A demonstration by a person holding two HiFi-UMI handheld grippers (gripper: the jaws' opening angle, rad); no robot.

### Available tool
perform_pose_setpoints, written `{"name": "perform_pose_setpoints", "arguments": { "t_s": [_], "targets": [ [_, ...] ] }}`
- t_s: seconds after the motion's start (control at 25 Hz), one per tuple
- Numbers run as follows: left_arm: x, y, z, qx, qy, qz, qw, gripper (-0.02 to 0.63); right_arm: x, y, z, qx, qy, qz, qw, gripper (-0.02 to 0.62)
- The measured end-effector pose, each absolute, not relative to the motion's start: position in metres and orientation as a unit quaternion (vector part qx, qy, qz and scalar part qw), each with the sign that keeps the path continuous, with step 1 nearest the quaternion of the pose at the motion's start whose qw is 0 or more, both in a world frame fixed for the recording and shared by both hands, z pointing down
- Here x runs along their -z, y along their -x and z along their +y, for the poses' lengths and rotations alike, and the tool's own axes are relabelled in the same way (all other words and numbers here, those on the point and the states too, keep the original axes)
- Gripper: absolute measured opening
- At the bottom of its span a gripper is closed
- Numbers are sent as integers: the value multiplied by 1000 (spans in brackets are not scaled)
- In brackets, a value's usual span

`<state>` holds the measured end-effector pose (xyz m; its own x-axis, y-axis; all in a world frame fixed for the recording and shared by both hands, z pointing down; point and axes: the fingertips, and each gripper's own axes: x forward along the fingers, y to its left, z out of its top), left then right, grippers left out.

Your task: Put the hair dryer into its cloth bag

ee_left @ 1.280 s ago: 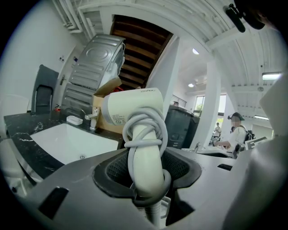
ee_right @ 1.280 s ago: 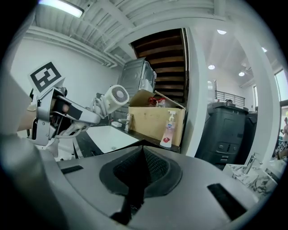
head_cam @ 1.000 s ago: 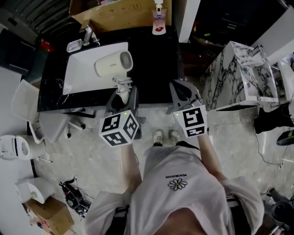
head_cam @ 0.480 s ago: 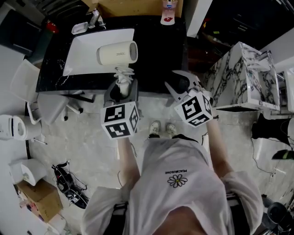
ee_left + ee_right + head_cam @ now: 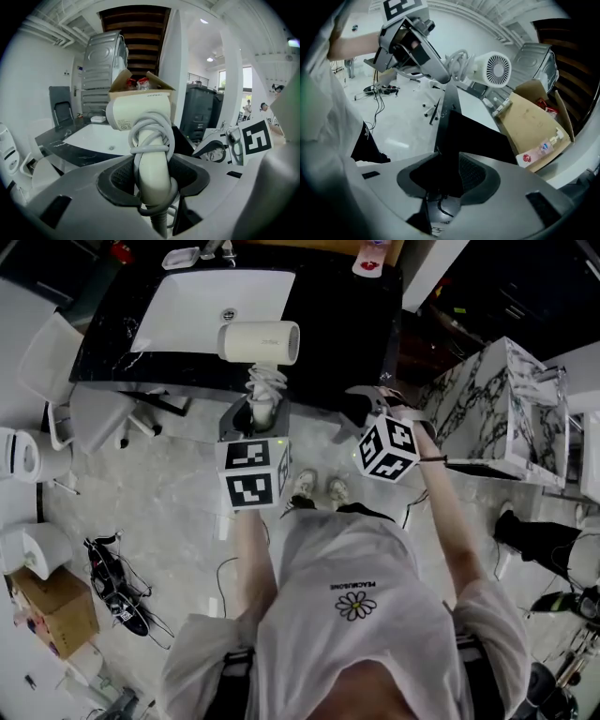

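Hair dryer [image 5: 260,340], cream, 1 item: clamped by its handle [image 5: 151,166] between the jaws of the left gripper [image 5: 152,187], which stand partly apart and press on the handle from both sides. The barrel lies crosswise beyond and above the jaw tips, with its grille end toward the right. Cord [image 5: 149,140], pale grey: wound round the handle just above the jaws, with 1 loop hanging below them. Right gripper [image 5: 447,176]: jaws apart, having just been opening, with no hold on anything. Only the black tabletop [image 5: 342,343] shows in the gap, its front edge close ahead of the tips. White sink basin [image 5: 197,306]: set in the tabletop, beyond the left jaws. Cardboard box [image 5: 532,119] and pump bottle [image 5: 373,257]: at the tabletop's far edge, well beyond both pairs of jaws. Marble-patterned cabinet [image 5: 497,395]: off to the right of the right jaws.
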<state>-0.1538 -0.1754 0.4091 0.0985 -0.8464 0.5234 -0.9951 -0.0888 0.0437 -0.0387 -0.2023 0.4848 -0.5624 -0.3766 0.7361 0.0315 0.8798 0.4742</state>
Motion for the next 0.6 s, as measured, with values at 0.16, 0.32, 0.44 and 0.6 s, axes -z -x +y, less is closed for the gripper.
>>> {"name": "perform_pose_setpoints", "arguments": {
  "t_s": [0.16, 0.32, 0.44, 0.6],
  "targets": [
    [-421, 152, -164, -198, -707, -646, 211, 207, -495, 45, -208, 211, -87, -850, 475, 110],
    [-430, 149, -159, -199, -705, -644, 223, 207, -505, 52, -215, 202, -72, -844, 492, 101],
    [-434, 145, -155, -201, -705, -641, 228, 207, -510, 52, -217, 202, -70, -839, 501, 84],
    [-436, 146, -152, -200, -704, -641, 232, 207, -513, 56, -218, 196, -66, -835, 510, 55]
  ]
}}
